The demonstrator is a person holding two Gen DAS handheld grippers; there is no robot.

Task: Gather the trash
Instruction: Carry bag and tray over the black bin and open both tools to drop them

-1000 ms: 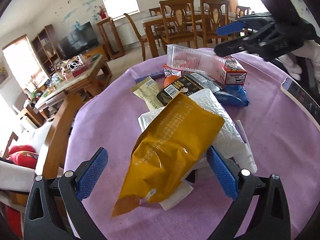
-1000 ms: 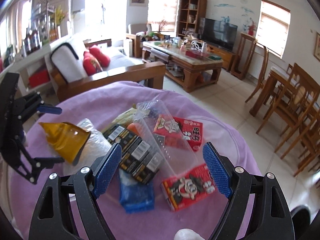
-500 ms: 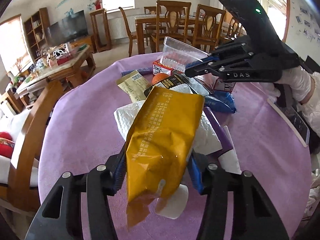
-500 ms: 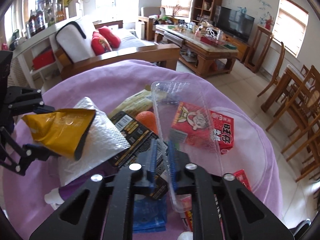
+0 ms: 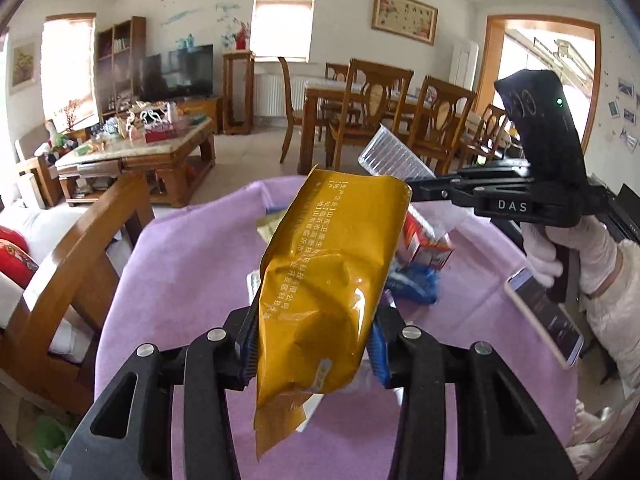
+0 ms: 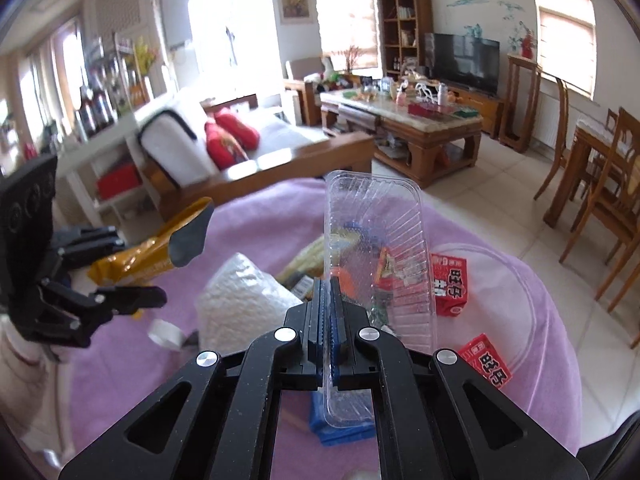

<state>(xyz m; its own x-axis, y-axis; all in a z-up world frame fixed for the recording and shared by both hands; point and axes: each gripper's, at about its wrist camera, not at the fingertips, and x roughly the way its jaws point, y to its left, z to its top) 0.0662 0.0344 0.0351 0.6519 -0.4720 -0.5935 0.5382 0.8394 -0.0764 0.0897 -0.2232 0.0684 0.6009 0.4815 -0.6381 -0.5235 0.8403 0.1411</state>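
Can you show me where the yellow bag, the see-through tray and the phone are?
yellow bag point(image 5: 320, 280), left wrist view, its crinkled middle.
see-through tray point(image 6: 380, 240), right wrist view, its ribbed middle.
phone point(image 5: 546, 316), left wrist view, its dark screen.

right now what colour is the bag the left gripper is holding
Mustard yellow with small white print, on the bag in the left gripper; clearest in the left wrist view.

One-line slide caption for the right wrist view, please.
Right gripper shut on a clear plastic tray lifted over litter on the purple tablecloth; left gripper closing on a yellow foil bag.
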